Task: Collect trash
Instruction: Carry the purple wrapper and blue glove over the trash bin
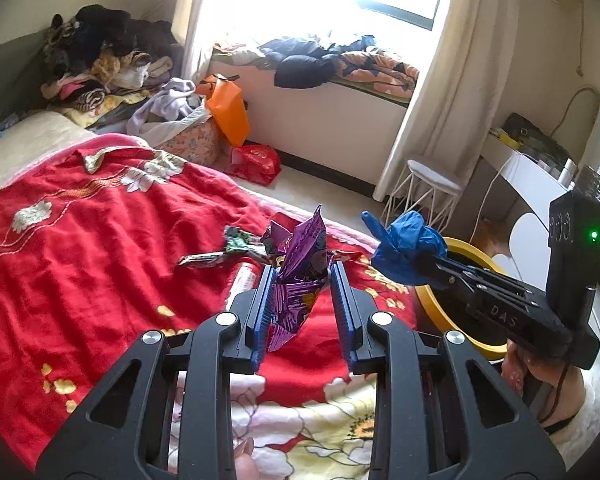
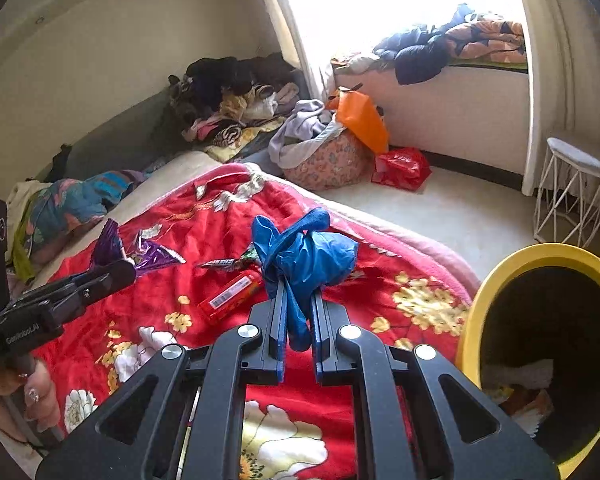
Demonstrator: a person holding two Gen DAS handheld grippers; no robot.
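Bin [image 2: 470,320] interior dark; contents hard to make out.

Your left gripper [image 1: 300,276] pointed forward and somewhat downward, its blue-padded jaws drawn in part way and clamped on something between them. Your right gripper [image 2: 298,300] sat alongside it to the right, angled down the same way, jaws nearly together and pinching what they held. Your left hand [image 2: 32,396] wrapped its handle from below, and your right hand [image 1: 532,372] gripped its own handle likewise.
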